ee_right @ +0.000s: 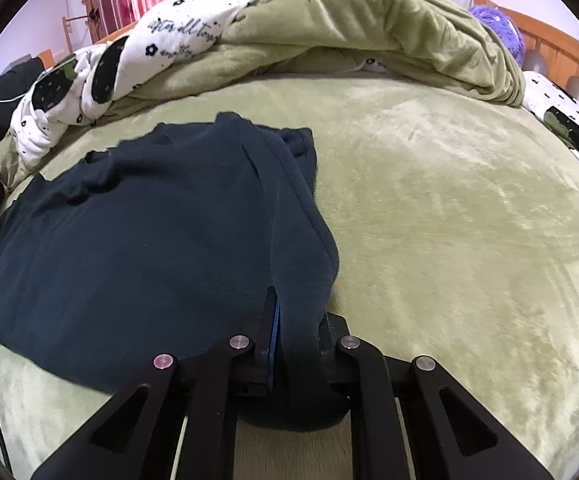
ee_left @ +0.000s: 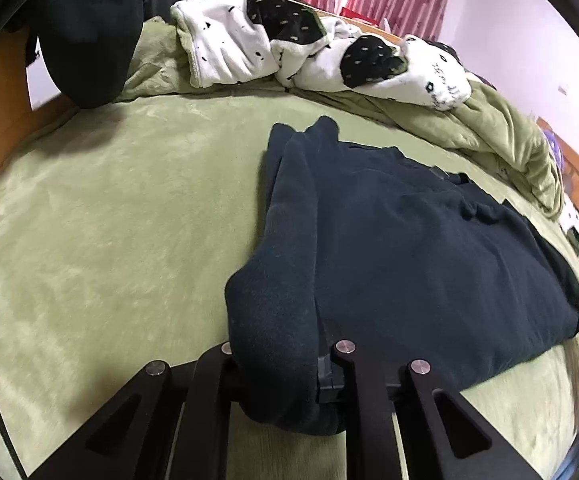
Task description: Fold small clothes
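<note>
Garment: a dark navy, soft knit garment is lying flat on the pale green plush bed cover, its side parts already turned inward over the body, its near hem facing both cameras.
Left gripper: the left gripper is pinching the near left corner of the dark garment – a thick bunch of cloth is filling the gap between its black fingers, so the claw is clamped on fabric.
Right gripper: the right gripper is pinching the near right corner the same way, with a fold of cloth squeezed against its blue-padded finger.
Why held so: a corner in each claw is keeping the hem taut and level – judging by the task, this is setting up a fold of the near edge toward the far one.
Left view only: it is showing a black padded shape at the bed's far left and a crumpled white blanket with black patches.
Right view only: it is showing the heaped olive-green quilt, a purple fuzzy toy by the wooden headboard, and open cover to the garment's right.
</note>
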